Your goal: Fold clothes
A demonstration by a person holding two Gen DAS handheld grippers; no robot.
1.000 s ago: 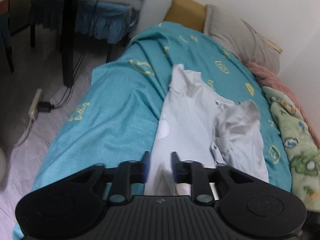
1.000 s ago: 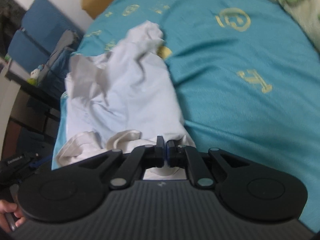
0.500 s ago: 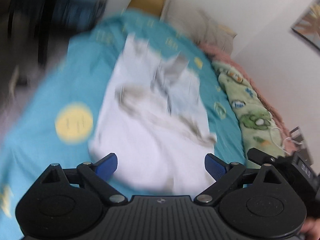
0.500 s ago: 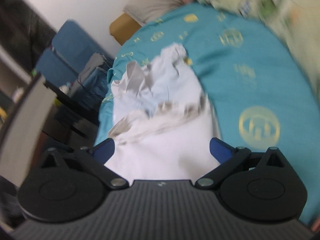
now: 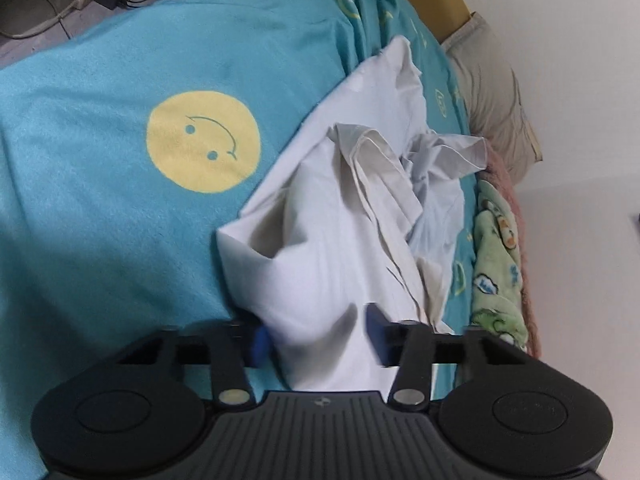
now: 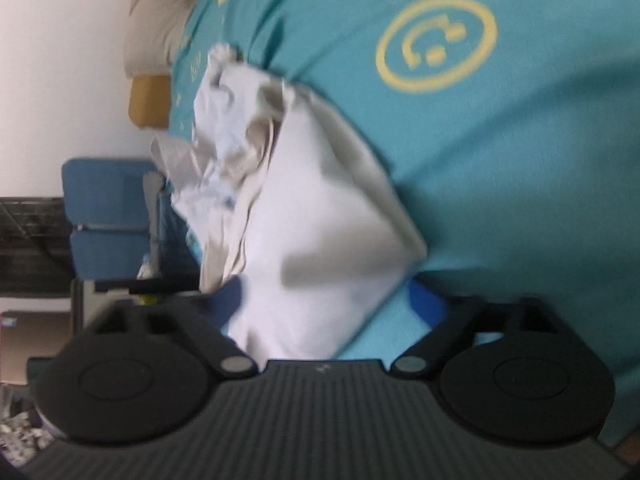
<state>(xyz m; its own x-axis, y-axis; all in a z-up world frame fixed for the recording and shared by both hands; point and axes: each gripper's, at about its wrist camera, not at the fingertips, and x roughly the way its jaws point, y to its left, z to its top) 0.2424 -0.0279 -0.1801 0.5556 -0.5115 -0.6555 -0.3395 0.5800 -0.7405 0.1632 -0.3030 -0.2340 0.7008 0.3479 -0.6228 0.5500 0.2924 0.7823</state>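
Teal bed sheet (image 5: 100, 220) is carrying the white garment (image 5: 336, 248), lying half-folded w/ bunched far end. Both claws are gaping apart, gripping nothing: left claw (image 5: 318, 332), right claw (image 6: 326, 300), straddling its near edge. Probably mid-fold; next needs regripping near corners.

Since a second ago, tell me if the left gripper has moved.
Yes. The left gripper was shut on the white shirt; now it is open and swung left, toward the sheet's yellow smiley.
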